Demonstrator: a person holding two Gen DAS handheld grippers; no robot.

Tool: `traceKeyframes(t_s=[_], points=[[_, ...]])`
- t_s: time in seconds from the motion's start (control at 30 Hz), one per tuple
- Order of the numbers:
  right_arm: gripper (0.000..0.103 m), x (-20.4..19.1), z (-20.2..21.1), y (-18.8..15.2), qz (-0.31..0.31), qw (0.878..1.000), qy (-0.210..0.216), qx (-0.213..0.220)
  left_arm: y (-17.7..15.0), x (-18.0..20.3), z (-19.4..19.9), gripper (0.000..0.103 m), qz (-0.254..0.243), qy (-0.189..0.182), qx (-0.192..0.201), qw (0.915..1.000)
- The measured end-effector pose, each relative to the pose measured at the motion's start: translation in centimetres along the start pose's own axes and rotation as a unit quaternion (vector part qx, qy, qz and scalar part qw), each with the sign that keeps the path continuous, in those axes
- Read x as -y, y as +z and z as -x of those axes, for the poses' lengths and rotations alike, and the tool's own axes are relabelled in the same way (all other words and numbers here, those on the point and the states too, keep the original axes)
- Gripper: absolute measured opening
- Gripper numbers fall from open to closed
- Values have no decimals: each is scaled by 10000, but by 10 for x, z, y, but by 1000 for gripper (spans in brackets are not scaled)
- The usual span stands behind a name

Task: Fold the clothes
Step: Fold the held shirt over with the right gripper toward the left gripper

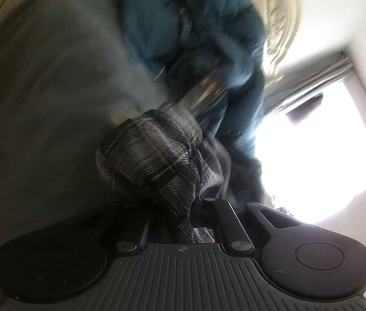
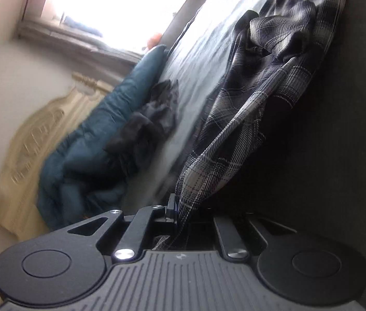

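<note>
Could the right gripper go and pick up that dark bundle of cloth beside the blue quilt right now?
Probably not yet: the right gripper is shut on the plaid shirt. The dark bundle lies uncovered on the bed.

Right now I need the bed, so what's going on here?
A person is folding laundry with two handheld grippers. Both the left gripper and the right gripper have their jaws shut on a plaid garment, holding it over the grey bed sheet. A teal duvet lies bunched nearby.
</note>
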State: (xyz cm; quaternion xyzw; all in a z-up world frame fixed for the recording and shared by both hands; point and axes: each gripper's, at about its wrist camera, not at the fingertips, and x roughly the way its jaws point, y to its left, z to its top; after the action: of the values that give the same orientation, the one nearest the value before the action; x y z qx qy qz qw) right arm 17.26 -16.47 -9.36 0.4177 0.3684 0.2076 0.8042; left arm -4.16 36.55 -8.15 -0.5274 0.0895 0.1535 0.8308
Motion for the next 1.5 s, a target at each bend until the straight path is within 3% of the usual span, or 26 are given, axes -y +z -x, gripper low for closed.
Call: traceKeyframes(t_s=[0.13,0.23,0.27,0.37,0.5,0.6,0.73,0.8,0.87,1.03,1.13,1.2,1.27,1.3,1.37,1.5], points=[[20,11,2,5,-130,9970,-465,-608,-4,-14,-7,13,-35,180,-86,9998],[51,4,33,12,334,9936,-760,-764,-3,-20,-7,25,10,95,-104,9999],[56,-2,44,13,577,9910,-911,-794,-3,-20,-7,29,-41,85,-142,9999],[56,-28,73,13,1436,9782,-1177,-932,0,-19,-9,35,-305,109,-249,9992],[56,-88,72,-1,2751,9527,-551,-1167,-3,-20,-6,44,-551,66,-296,9980],[56,-149,35,-29,3868,9127,209,-1298,-6,-22,-6,45,-525,53,-308,9981],[56,-231,-40,-88,5179,8312,1224,-1612,-8,-27,-5,45,-453,-62,-234,9987],[55,-264,-76,-122,5679,7845,1740,-1781,-10,-27,-6,45,-509,-79,-201,9985],[55,-294,-116,-152,5998,7458,2085,-2012,-12,-27,-8,45,-675,-74,-169,9975],[56,-331,-207,-207,6635,6736,2140,-2455,-15,-31,-7,45,-967,-189,-166,9950],[55,-330,-242,-225,6862,6465,1940,-2712,-15,-32,-7,46,-1166,-277,-206,9926],[53,-325,-251,-232,6949,6382,1891,-2721,-15,-32,-7,46,-1287,-309,-211,9910],[28,-318,-249,-231,6914,6404,1943,-2722,-15,-33,-7,46,-1362,-338,-214,9899],[9,-315,-244,-229,6926,6428,1971,-2614,-15,-33,-6,46,-1331,-357,-213,9902],[4,-308,-225,-227,7031,6405,2062,-2298,-14,-34,-7,46,-1246,-394,-209,9912],[3,-302,-201,-221,7232,6433,1903,-1639,-10,-34,-5,51,-972,-554,-186,9935]])
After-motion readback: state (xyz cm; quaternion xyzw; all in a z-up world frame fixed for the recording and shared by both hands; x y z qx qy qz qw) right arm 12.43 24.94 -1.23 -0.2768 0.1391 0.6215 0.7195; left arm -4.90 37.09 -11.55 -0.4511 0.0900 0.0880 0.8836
